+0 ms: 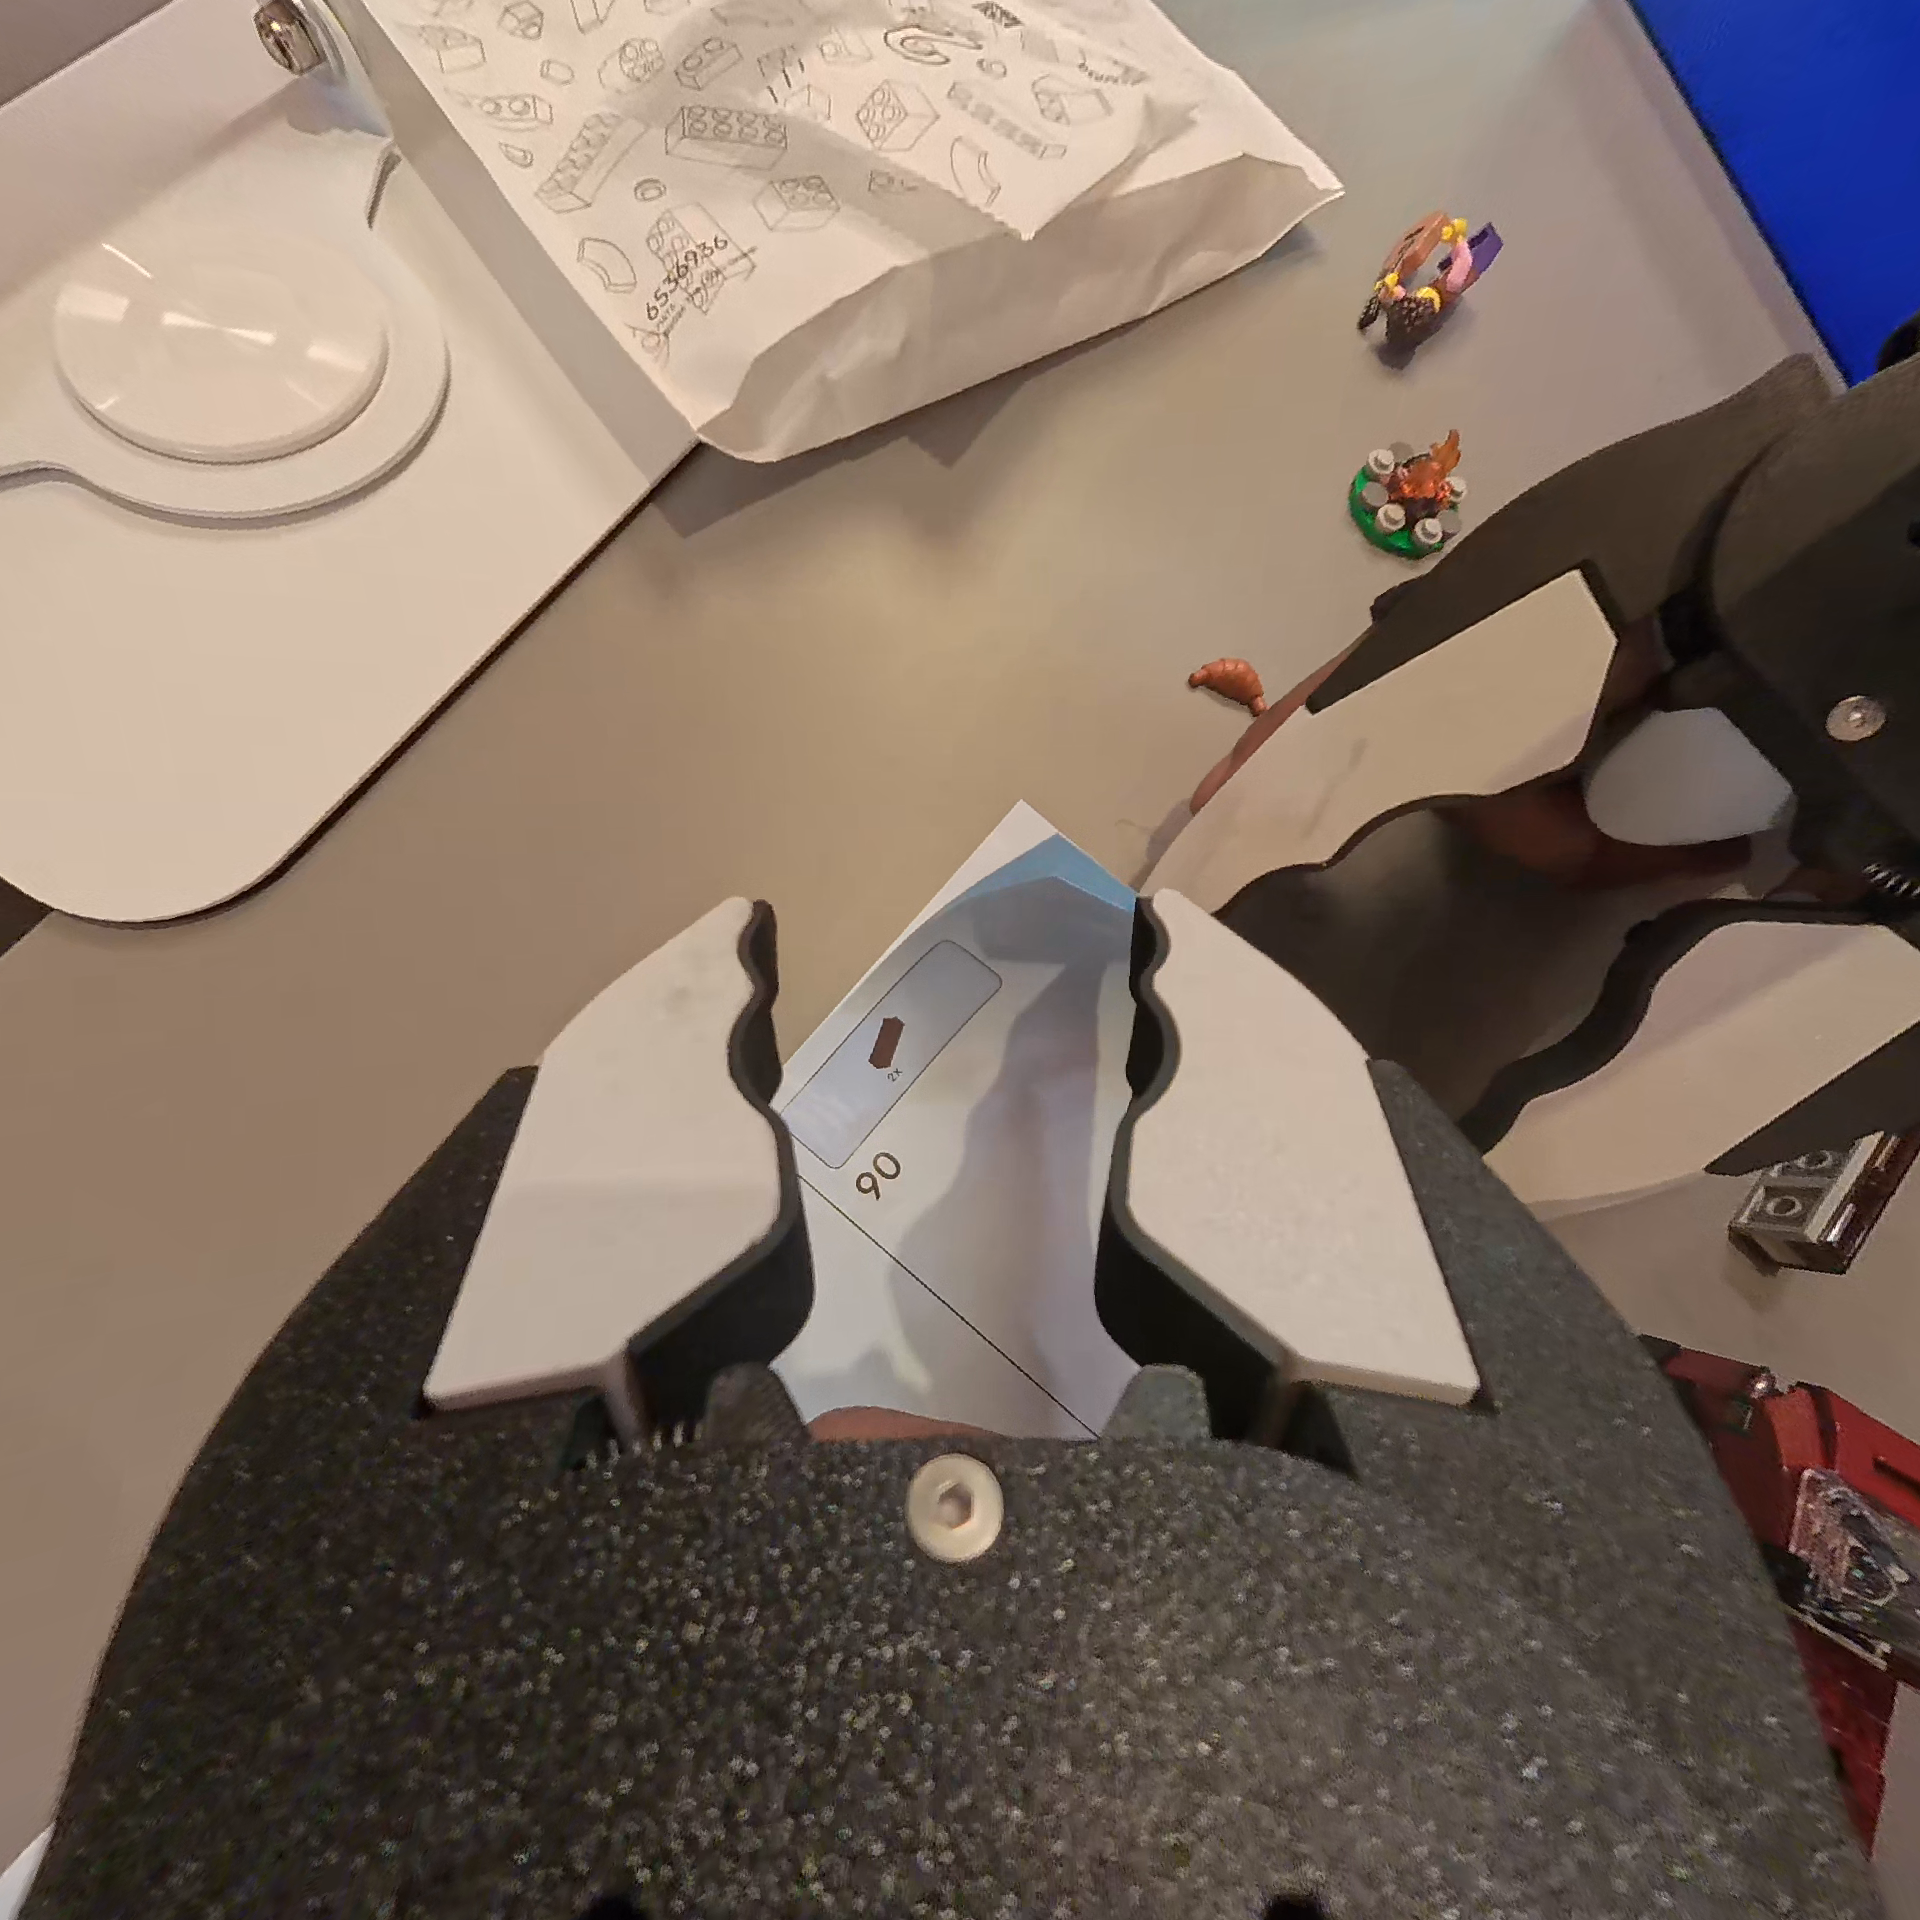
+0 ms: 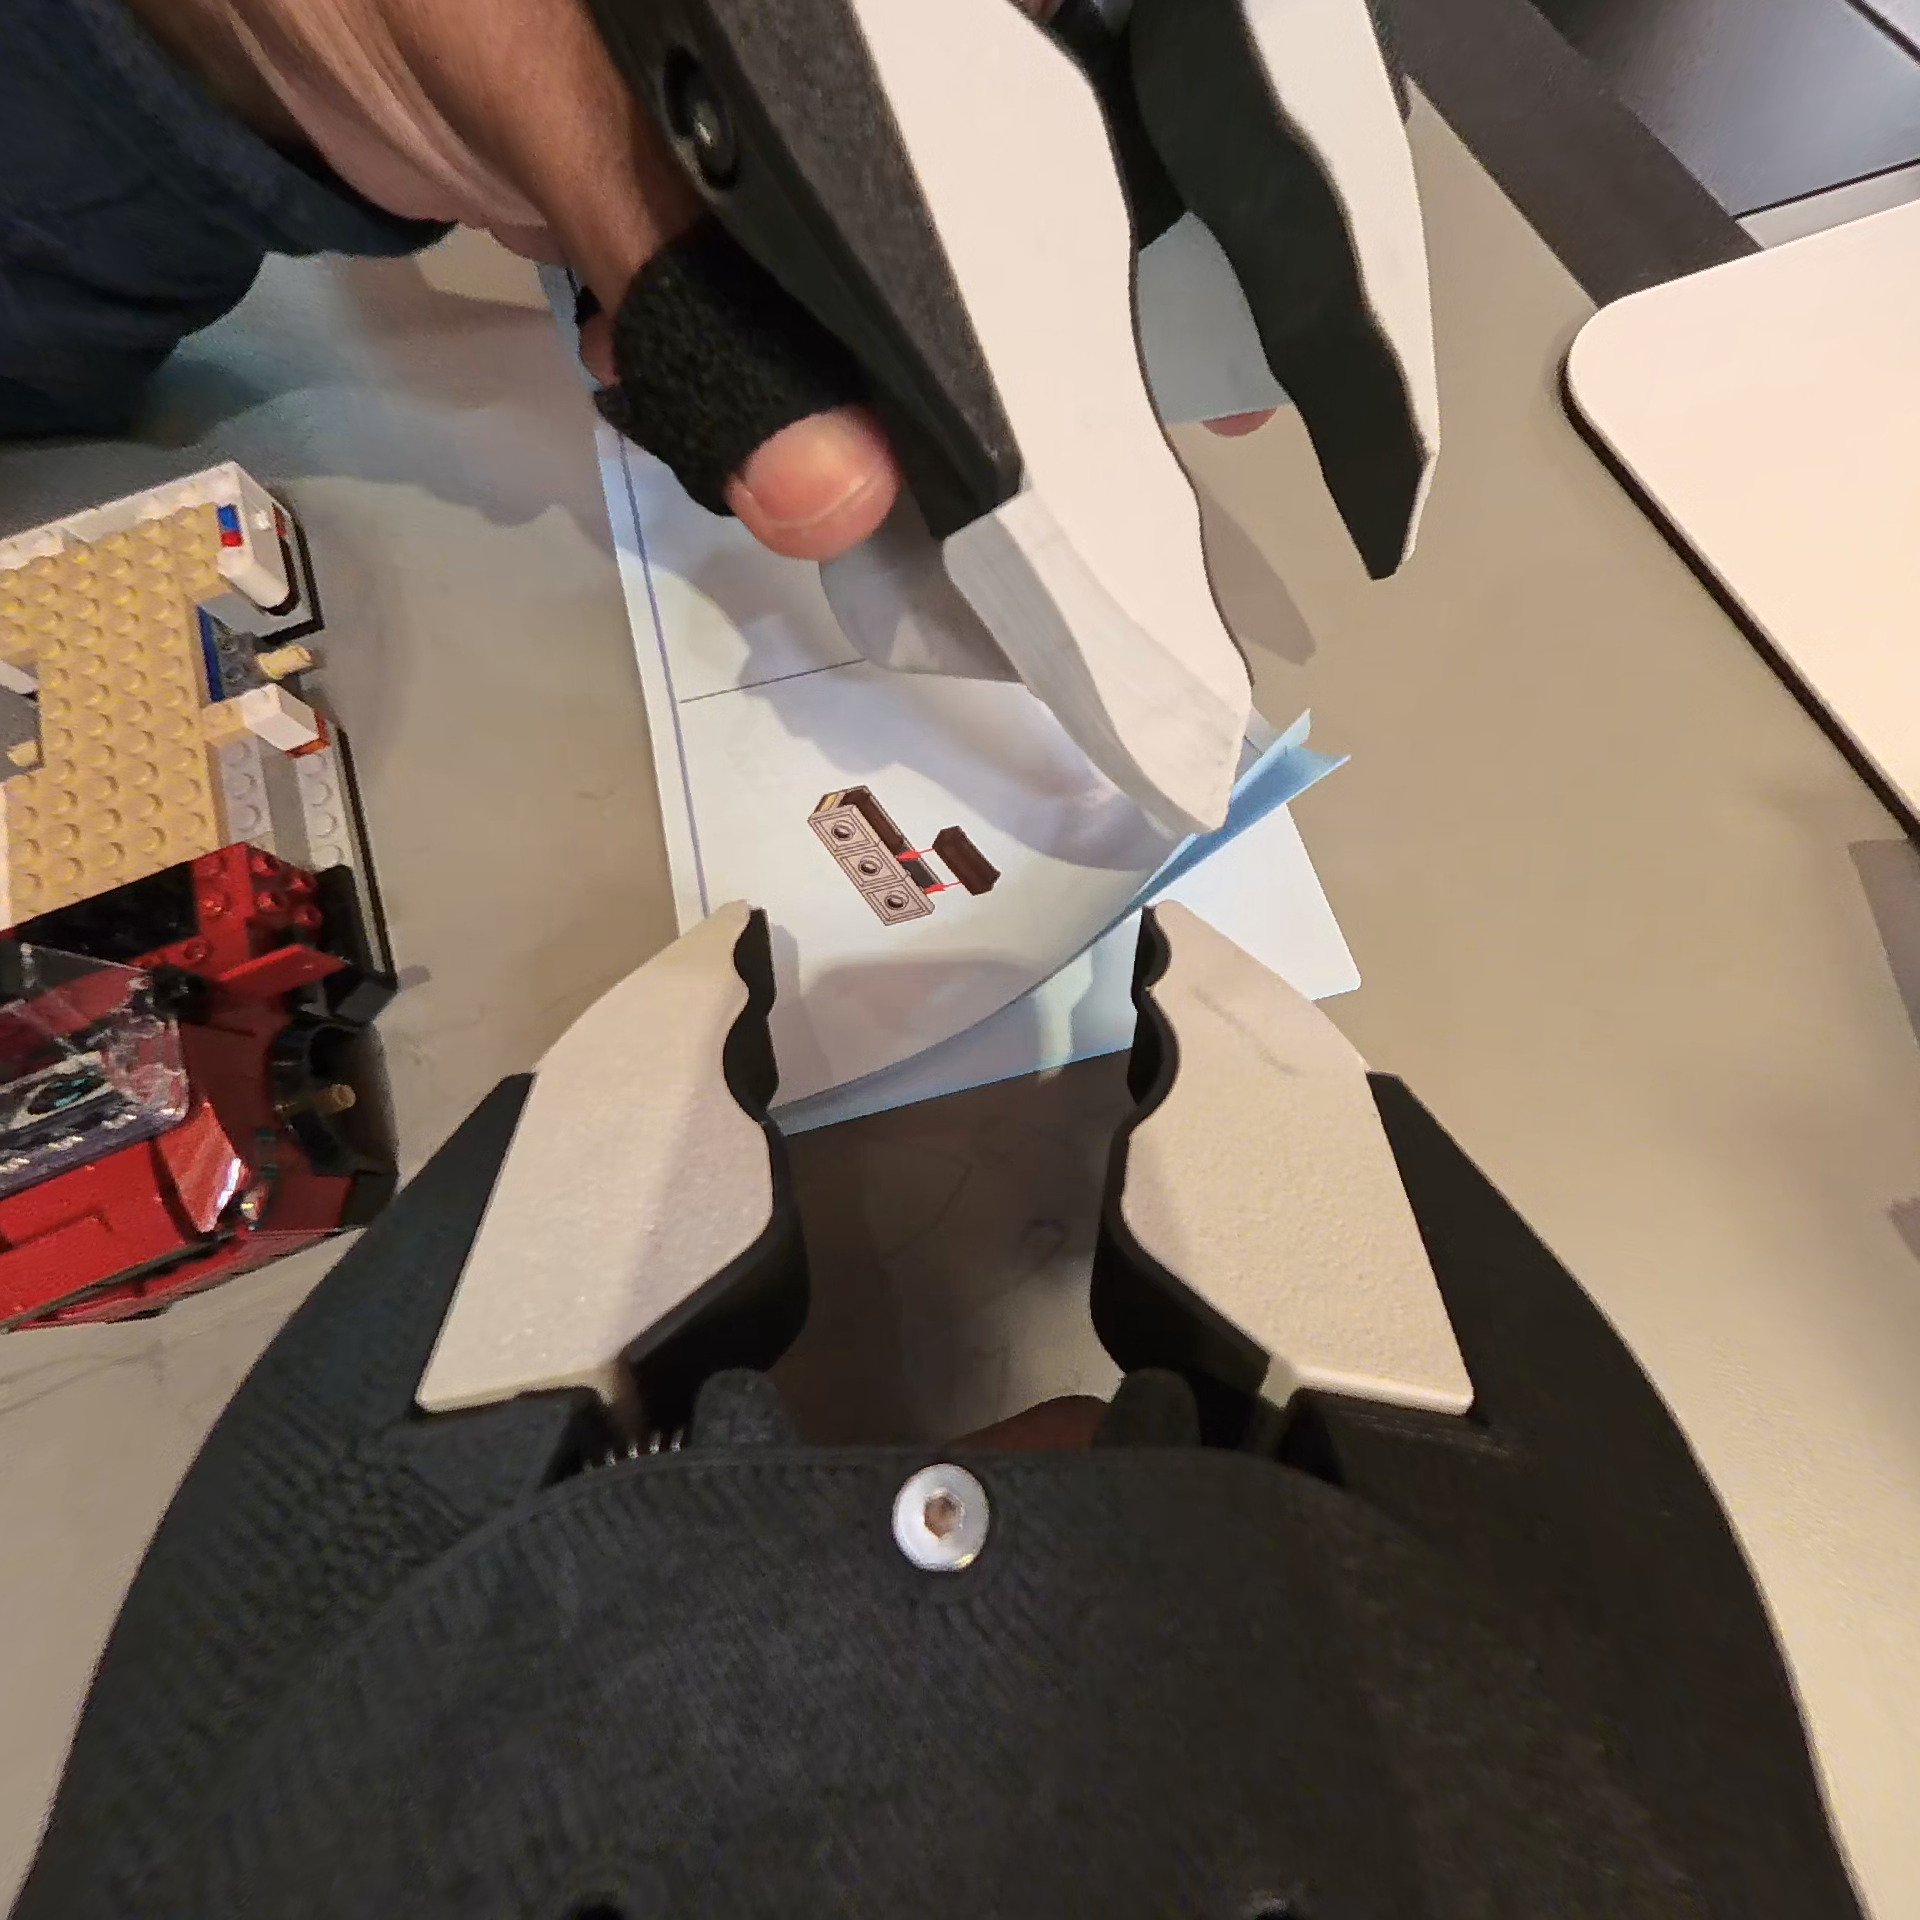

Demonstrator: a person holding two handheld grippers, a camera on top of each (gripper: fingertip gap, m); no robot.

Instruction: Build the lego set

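An open instruction booklet lies on the grey table. My left gripper is open over it, and nothing is gripped between its pads. In the right wrist view the left gripper comes in from the top in a person's hand. The tip of its lower finger rests by the raised, curled corner of a light blue page. That page shows between the left fingers. My right gripper is open and empty above the booklet's near edge. It also shows at the right of the left wrist view.
A red and tan brick model stands left of the booklet. A printed paper bag, a white board with a round disc, a small brown croissant piece, a green campfire build, figure parts and a grey brick assembly lie around.
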